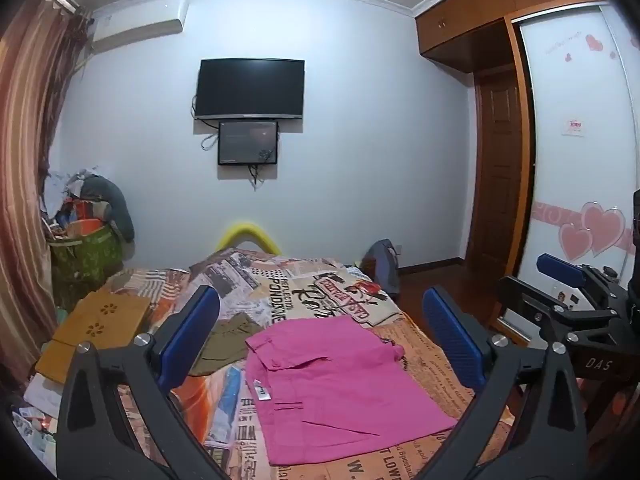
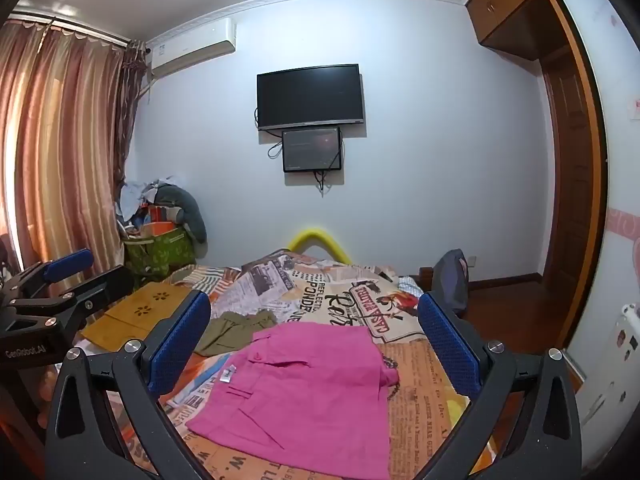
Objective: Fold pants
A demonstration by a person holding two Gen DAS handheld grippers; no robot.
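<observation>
Pink woven cotton-like pants (image 1: 332, 388), already doubled into a flat, roughly rectangular packet, are seen lying on the newspaper-print bedspread (image 1: 304, 292) at the near end of the bed, directly below and between both grippers. A white label (image 1: 262, 392) is exposed at the packet's left edge, and a small tongue of fabric sticks out at the right edge. The garment is judged to be light, soft and limp, with no stiffness of its own; stacked layers may be expected to slide over one another if only the top one is pinched. It is probably best taken at two corners of one short edge, with all layers caught together, so that the fold can be carried over evenly. The patterned cover beneath looks loose and could be picked up by mistake if the fingers are driven too deep.

The left gripper (image 1: 320, 344) is held above the pants with its blue-padded fingers spread wide, nothing between them. The right gripper (image 2: 316, 344) is likewise spread and empty, hovering just beside the left one.

An olive-green crumpled garment (image 1: 224, 340) lies just beyond the pink packet to the left. Farther left, a tan wooden folding board with flower cut-outs (image 1: 104, 320) rests on the bed.
</observation>
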